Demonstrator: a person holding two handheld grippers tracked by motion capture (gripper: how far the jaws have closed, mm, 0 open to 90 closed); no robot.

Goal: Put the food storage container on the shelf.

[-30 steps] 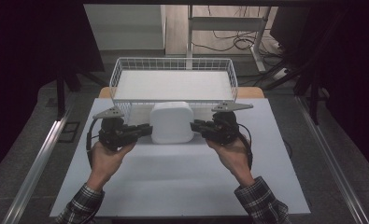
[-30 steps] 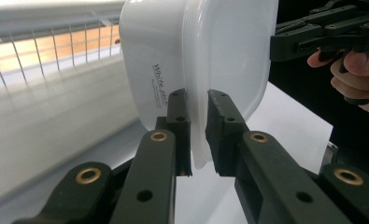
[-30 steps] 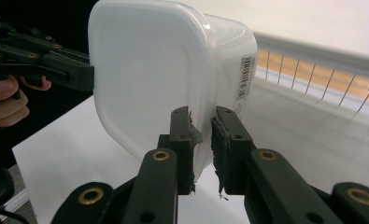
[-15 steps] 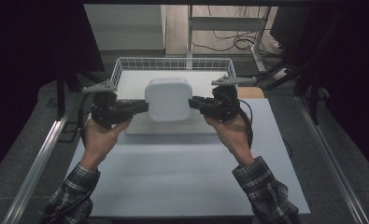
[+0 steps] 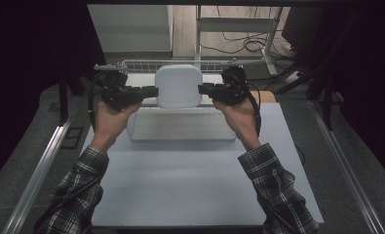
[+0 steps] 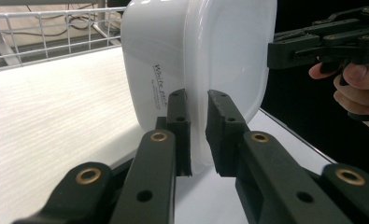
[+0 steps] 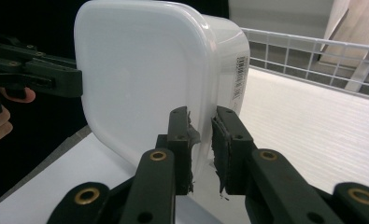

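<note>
Left gripper: jaws pinched on the container's left rim.
White lidded plastic container: held off the table between both grippers, lid toward the person (small printed text on its side), seemingly above the white wire basket.
Right gripper: jaws clamped on the right rim.

Both forearms reach up from the bottom of the frame. The left gripper and the right gripper point toward each other near the upper middle, jaws closed on the white container.
</note>
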